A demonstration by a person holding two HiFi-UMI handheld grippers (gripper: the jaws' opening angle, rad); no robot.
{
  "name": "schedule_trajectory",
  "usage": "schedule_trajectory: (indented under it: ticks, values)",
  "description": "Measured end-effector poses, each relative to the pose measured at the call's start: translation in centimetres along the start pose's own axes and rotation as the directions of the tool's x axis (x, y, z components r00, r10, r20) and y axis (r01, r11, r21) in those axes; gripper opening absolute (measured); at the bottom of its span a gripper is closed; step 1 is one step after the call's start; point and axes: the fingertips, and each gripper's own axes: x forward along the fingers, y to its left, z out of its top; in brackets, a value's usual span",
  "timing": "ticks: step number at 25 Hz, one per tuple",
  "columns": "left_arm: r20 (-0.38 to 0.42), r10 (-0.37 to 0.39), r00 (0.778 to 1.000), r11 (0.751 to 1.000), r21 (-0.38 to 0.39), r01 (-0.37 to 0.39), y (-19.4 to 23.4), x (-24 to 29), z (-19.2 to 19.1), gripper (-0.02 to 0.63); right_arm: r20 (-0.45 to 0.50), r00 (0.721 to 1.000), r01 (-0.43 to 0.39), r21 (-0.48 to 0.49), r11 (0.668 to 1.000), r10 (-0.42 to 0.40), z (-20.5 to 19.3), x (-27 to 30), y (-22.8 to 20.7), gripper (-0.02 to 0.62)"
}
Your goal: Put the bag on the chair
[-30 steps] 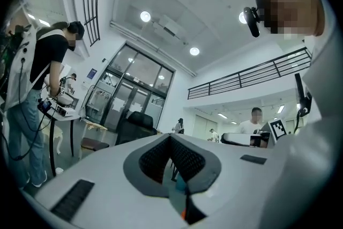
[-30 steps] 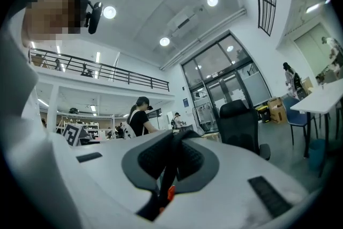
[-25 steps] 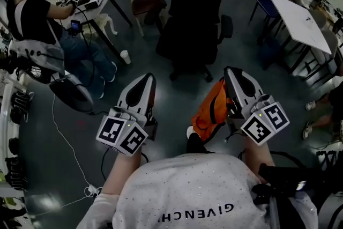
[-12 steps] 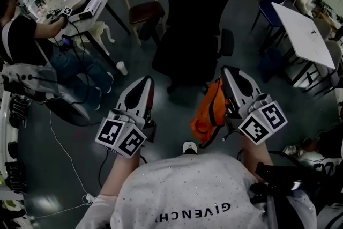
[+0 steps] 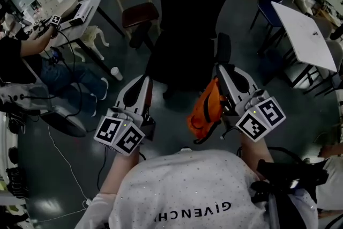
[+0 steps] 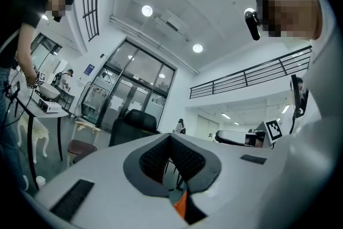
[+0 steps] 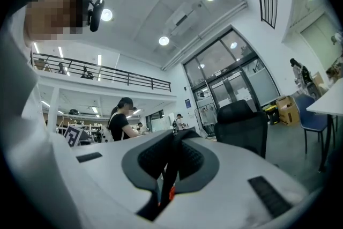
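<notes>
Grey floor, head view: the black chair (image 5: 182, 19) has drawn nearer, and the orange bag (image 5: 206, 110) hangs from the right hand-held gripper (image 5: 221, 67). Left gripper view: left hand-held gripper (image 6: 171, 138) closed, empty. Right gripper view: jaws clamp the strap (image 7: 169, 169); placement looks near.

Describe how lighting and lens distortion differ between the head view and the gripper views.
Head view: dim, edges bowed; the black chair loses detail while the orange bag stands out. Left gripper view: bright, ceiling lights glaring, heavy fisheye with black corners. Right gripper view: equally bright and curved.
</notes>
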Motion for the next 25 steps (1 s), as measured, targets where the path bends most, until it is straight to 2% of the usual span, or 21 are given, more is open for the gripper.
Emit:
schedule_trajectory:
  ticks: [6,12,16,25]
  values:
    - [0.004,-0.009,1.000,1.000,0.004,0.009,-0.6,3.4,-0.4,0.000,0.003,1.000,-0.010,-0.007,1.000,0.010,0.7,1.3,-3.1,-0.002]
    - [-0.007,0.000,1.000,1.000,-0.026,0.000,1.3,4.7,-0.8,0.000,-0.014,1.000,0.013,0.031,0.999,-0.012,-0.5,3.1,-4.9,-0.002]
    - [-0.019,-0.024,1.000,0.999,-0.035,0.023,2.0,6.7,-1.7,0.000,-0.027,0.999,0.024,0.035,0.999,-0.023,-1.3,4.4,-6.5,-0.002]
    - [-0.031,-0.062,0.998,0.996,-0.061,0.060,6.9,12.2,-1.5,0.000,-0.038,0.997,0.061,0.003,0.998,-0.060,-1.4,9.8,-9.6,-0.002]
